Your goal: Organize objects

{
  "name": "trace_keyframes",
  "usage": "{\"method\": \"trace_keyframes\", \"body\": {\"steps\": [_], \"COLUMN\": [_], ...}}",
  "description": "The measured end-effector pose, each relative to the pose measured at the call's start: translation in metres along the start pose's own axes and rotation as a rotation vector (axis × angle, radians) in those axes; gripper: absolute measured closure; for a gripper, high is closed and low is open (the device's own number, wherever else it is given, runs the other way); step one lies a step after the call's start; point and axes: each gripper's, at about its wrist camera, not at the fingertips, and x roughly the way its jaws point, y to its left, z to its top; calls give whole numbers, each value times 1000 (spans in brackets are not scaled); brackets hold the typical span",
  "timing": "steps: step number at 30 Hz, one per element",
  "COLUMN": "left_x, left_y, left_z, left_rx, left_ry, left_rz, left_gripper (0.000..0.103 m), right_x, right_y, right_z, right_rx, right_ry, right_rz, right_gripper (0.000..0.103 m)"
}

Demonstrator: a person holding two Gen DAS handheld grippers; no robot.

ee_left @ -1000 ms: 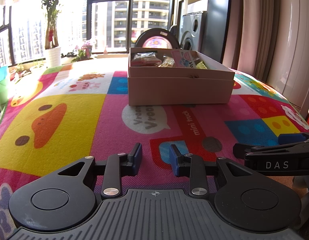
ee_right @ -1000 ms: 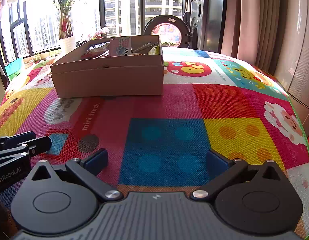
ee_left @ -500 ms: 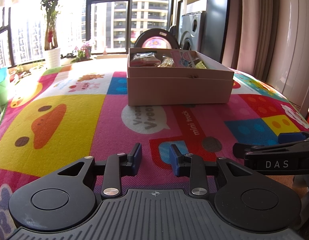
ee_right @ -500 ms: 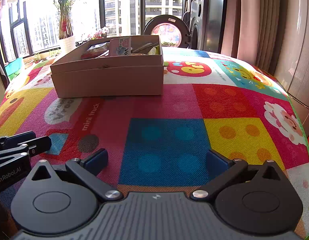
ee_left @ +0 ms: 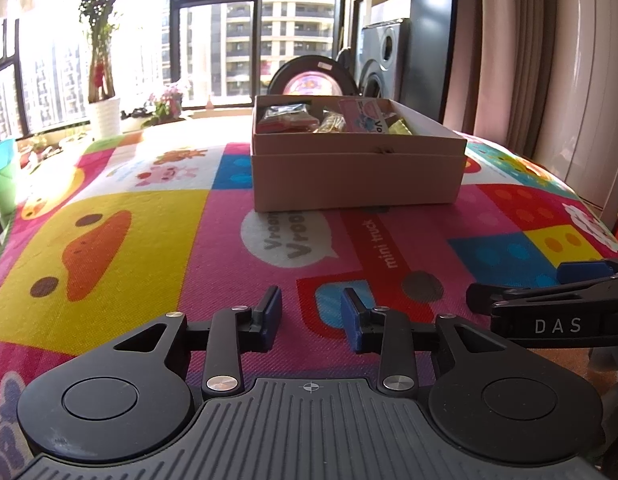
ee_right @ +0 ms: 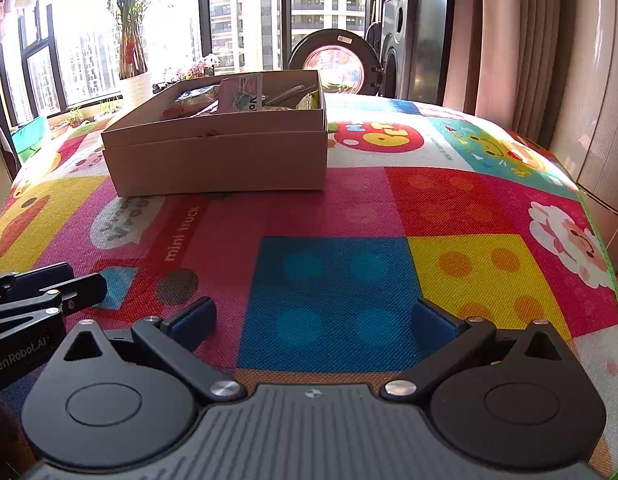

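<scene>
We take the open tan cardboard box [ee_left: 359, 172] as our landmark; it sits on the brightly printed cartoon play mat [ee_left: 121, 240], toward the far end near the window. Inside it we see packaged goods: a pink card-backed packet [ee_right: 242, 92] standing upright, a red-and-clear wrapped pack [ee_left: 287, 119] at the box's left side, and a yellow-green wrapper [ee_left: 401, 126] toward its right. Some dark item lies further back in the box; we cannot tell what it is.

Both tools hang over the mat on the near side of the box, well apart from it. Our left gripper [ee_left: 311, 312] has its blue pads parted by a modest gap, with only the mat showing between them; it grips nothing. Our right gripper [ee_right: 313, 322] is spread wide, also empty.

No loose object lies on the mat between us and the box, nor to either side of it as far as these views reach. We judge that the sorting is either at its very start, with items to be lifted out of the box, or at its close, with everything already stowed; the pictures do not settle which.

If work remains, the next move calls for carrying one gripper forward over the box's near wall, descending onto a chosen packet, and pinching its edge. The upright pink packet looks easiest to seize.
</scene>
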Motion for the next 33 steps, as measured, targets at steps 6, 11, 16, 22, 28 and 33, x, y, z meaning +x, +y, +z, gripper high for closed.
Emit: {"method": "trace_keyframes", "body": {"steps": [6,11,16,22,28,33], "left_x": [0,0,0,1,1,1], "left_y": [0,0,-1,-1,-1,-1], "left_z": [0,0,-1,0,0,0], "left_rx": [2,7,15,17,16,14], "left_ry": [0,0,1,0,0,-2], "left_rz": [2,4,9,9,9,5], "left_gripper": [66,66,66,66,66,66], "right_x": [1,1,1,1,1,1], "right_y": [1,2,2,2,2,2], "right_z": [0,0,0,1,1,1], "right_rx": [-5,-5,-5,-5,-5,-5], "right_ry": [1,2,1,1,1,2], "right_rz": [-3,-3,-3,-3,-3,-3], "right_gripper": [0,0,0,0,0,0]}}
